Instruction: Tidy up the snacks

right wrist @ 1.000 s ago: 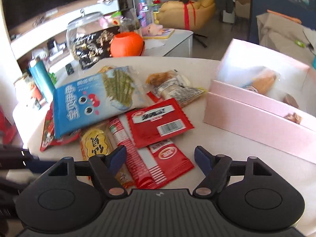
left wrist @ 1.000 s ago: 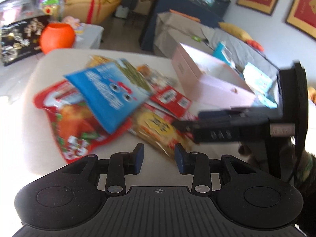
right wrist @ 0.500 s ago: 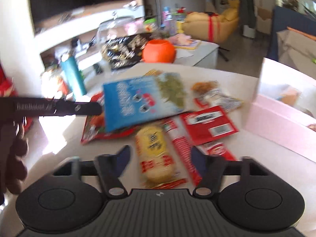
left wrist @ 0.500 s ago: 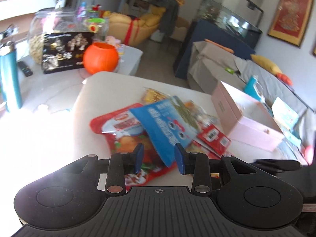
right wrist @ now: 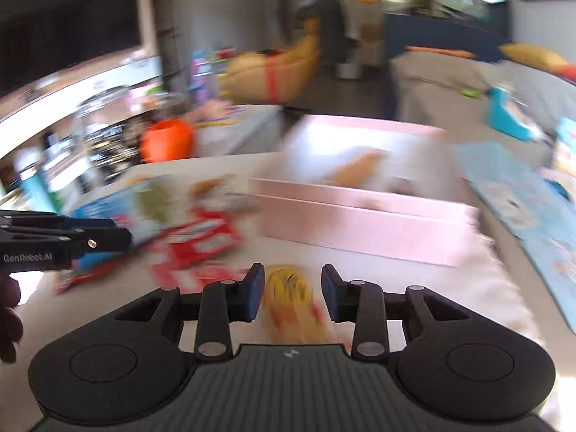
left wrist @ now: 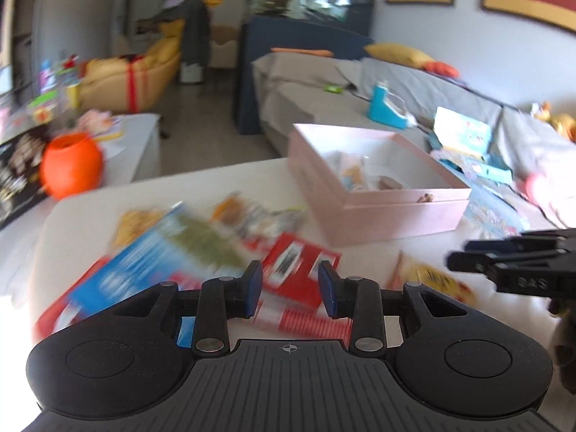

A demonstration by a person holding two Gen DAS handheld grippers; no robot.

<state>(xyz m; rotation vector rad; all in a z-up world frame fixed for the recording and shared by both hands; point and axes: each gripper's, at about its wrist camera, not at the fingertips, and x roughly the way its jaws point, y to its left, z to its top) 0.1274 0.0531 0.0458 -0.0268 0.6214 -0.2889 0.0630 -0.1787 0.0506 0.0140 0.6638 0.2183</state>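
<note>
Grippers, two, both mine. Left gripper [left wrist: 288,289]: jaws partly apart, holding nothing, hovering over a red packet [left wrist: 300,270] at 12 o'clock. Right gripper [right wrist: 292,297]: jaws partly apart around a yellow packet [right wrist: 289,297]; whether they touch it I cannot tell, the view being blurred. Blue packet [left wrist: 144,262] at 10 o'clock of my left gripper, on the white table [left wrist: 201,183]. Pink box [left wrist: 378,198], open, at 1 o'clock, some snacks inside. Orange pot [left wrist: 70,165] at 10 o'clock, well apart.
</note>
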